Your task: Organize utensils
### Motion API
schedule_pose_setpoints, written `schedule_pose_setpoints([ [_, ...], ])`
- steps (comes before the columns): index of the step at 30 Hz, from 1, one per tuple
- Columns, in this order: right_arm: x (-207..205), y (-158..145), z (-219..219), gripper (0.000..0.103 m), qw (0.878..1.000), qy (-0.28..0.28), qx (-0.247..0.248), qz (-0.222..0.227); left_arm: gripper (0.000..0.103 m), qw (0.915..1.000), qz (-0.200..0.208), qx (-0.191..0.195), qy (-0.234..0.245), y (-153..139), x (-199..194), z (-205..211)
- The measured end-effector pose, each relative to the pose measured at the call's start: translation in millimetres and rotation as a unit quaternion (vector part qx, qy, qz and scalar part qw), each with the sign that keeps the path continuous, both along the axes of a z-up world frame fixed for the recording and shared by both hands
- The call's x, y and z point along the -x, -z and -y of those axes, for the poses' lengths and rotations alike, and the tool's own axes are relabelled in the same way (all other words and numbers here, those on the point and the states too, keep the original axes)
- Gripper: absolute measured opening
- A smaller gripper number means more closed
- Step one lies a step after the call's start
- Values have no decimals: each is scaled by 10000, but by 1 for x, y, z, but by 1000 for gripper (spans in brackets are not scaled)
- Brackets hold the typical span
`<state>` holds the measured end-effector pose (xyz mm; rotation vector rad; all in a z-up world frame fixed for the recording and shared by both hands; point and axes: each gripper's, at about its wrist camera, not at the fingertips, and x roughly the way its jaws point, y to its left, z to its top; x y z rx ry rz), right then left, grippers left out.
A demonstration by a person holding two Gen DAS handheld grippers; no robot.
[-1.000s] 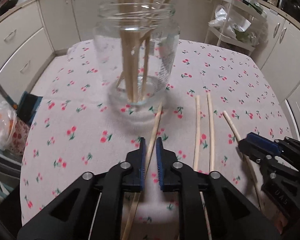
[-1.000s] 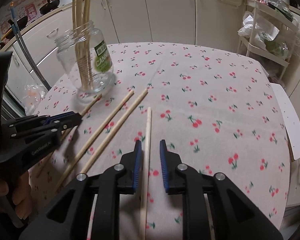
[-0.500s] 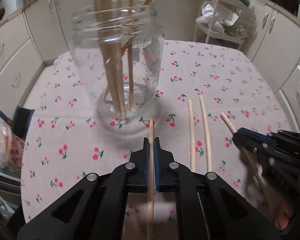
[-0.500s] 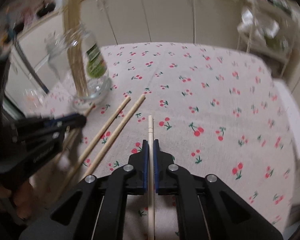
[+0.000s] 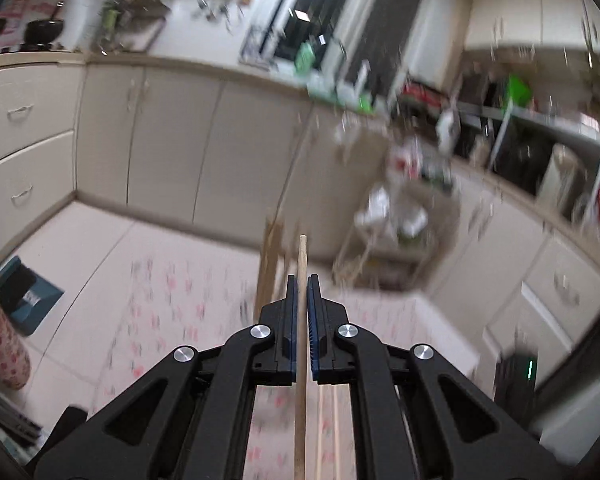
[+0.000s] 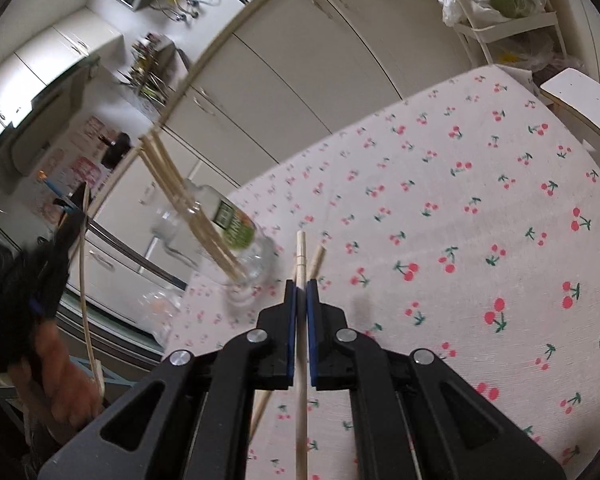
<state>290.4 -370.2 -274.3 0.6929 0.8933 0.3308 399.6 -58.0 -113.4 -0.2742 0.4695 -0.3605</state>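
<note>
My left gripper (image 5: pixel 300 292) is shut on a wooden chopstick (image 5: pixel 301 256) and holds it lifted above the cherry-print tablecloth (image 5: pixel 160 300); that view is blurred. My right gripper (image 6: pixel 301 292) is shut on another chopstick (image 6: pixel 301 252), raised and tilted over the tablecloth (image 6: pixel 460 220). A glass jar (image 6: pixel 236 248) with several chopsticks stands left of my right gripper. A loose chopstick (image 6: pixel 317 260) lies on the cloth by my right gripper. The left gripper (image 6: pixel 70 216) shows at the left of the right wrist view, holding its chopstick upright.
Cream kitchen cabinets (image 5: pixel 160 140) run behind the table. A white rack with bags (image 6: pixel 500 12) stands at the far right. A white chair seat (image 6: pixel 580 100) sits by the table's right edge. Two more chopsticks (image 5: pixel 328 432) lie blurred under my left gripper.
Both grippers, shut on their chopsticks half a second ago, have lifted them off the cloth. The left one swung upward sharply, the right one tilted toward the jar.
</note>
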Motion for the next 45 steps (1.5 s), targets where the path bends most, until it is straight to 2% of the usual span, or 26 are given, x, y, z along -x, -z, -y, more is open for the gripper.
schedule_pose_setpoints([
  [5, 2, -1, 6, 6, 9998, 124, -120, 111, 5, 9977, 415, 362, -408, -24, -33, -4],
  [11, 5, -7, 11, 6, 9989, 354, -27, 321, 5, 9859, 985, 608, -1206, -41, -70, 1],
  [15, 10, -19, 13, 6, 9967, 499, 154, 616, 5, 9805, 1092, 634, -1506, -36, -86, 1],
  [18, 9, -21, 13, 6, 9963, 535, 145, 660, 5, 9780, 1165, 586, -1630, -30, -94, 6],
  [34, 9, -18, 12, 6, 9968, 493, 6, 637, 5, 9716, 1456, 50, -1862, 19, -79, 29],
  [45, 10, -23, 10, 6, 9961, 502, -14, 728, 5, 9781, 1288, -270, -1614, 40, -69, 30],
])
